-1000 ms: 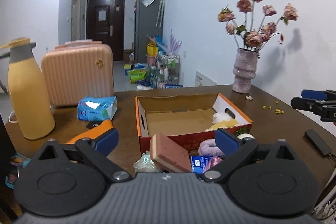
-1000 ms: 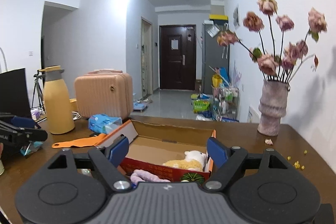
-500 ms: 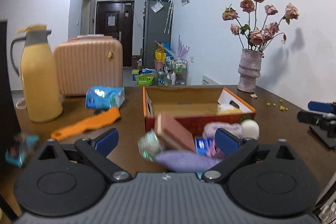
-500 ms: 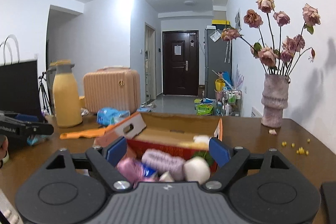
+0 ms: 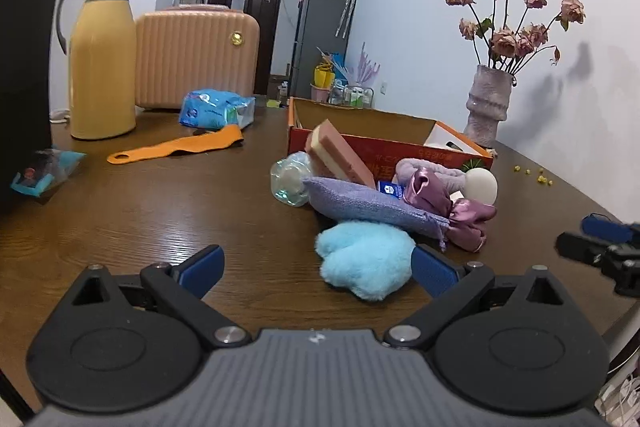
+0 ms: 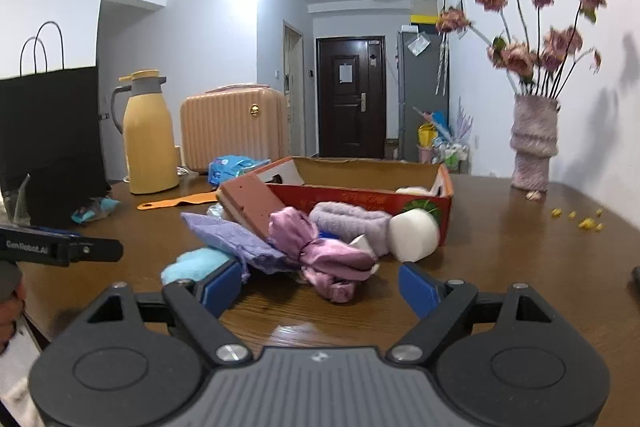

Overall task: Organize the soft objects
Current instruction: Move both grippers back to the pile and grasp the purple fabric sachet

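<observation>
Roughly: one box [image 5: 384, 137], one blue puff [image 5: 366, 259], one sponge [image 5: 340, 155].

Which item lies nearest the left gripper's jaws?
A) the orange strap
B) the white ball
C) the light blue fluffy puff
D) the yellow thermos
C: the light blue fluffy puff lies on the table just ahead of the left gripper, beside one open jaw.

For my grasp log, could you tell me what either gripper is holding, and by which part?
Nothing is held: the left gripper and right gripper are both open and empty.
</observation>
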The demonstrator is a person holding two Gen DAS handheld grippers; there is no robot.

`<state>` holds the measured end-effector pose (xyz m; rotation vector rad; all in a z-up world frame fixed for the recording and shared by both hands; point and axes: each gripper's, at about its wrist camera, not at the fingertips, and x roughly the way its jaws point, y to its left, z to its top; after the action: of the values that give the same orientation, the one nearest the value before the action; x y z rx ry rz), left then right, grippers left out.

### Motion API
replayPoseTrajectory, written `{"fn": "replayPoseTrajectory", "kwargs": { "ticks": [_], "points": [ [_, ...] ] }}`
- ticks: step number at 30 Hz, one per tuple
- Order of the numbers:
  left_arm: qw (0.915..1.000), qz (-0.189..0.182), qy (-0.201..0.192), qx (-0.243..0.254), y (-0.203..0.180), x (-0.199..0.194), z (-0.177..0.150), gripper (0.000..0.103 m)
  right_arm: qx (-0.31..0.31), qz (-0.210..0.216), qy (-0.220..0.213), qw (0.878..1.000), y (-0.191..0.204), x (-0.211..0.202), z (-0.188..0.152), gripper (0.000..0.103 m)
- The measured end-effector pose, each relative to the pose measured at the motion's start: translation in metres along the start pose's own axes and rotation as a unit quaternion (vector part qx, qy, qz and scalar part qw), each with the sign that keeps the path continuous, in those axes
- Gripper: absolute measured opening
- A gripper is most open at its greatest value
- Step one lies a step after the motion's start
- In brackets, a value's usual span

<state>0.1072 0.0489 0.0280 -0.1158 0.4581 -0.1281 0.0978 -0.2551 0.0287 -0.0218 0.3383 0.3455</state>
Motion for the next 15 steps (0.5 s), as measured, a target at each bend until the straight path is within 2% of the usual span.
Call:
{"fn": "replayPoseTrajectory", "kwargs": {
  "ticks": [6, 8, 11, 13, 14, 15],
  "points": [
    [0.9997, 0.004, 0.007, 0.023, -0.006, 0.042, 0.014, 0.102, 0.015, 0.038, 0.028, 0.999, 0.009, 0.039, -0.004, 0.079],
    [0.9999, -0.001, 0.002, 0.01, 0.0, 0.06, 0.027, 0.102, 0.047, 0.064, 0.026, 0.996, 0.005, 0.057, -0.002, 0.077],
    [0.9994, -0.017, 0.016, -0.027, 0.013, 0.089, 0.045, 0.101, 0.107, 0.095, 0.042, 0.989, -0.002, 0.089, 0.002, 0.068],
    [0.9978, -0.034, 0.029, -0.049, 0.02, 0.108, 0.054, 0.095, 0.143, 0.101, 0.056, 0.983, -0.006, 0.11, 0.005, 0.062],
    [0.9965, -0.044, 0.042, -0.058, 0.023, 0.118, 0.057, 0.082, 0.161, 0.104, 0.062, 0.98, -0.007, 0.119, 0.006, 0.059],
    [0.9945, -0.058, 0.056, -0.066, 0.026, 0.126, 0.058, 0.062, 0.179, 0.109, 0.066, 0.975, -0.009, 0.128, 0.006, 0.055]
  ]
}}
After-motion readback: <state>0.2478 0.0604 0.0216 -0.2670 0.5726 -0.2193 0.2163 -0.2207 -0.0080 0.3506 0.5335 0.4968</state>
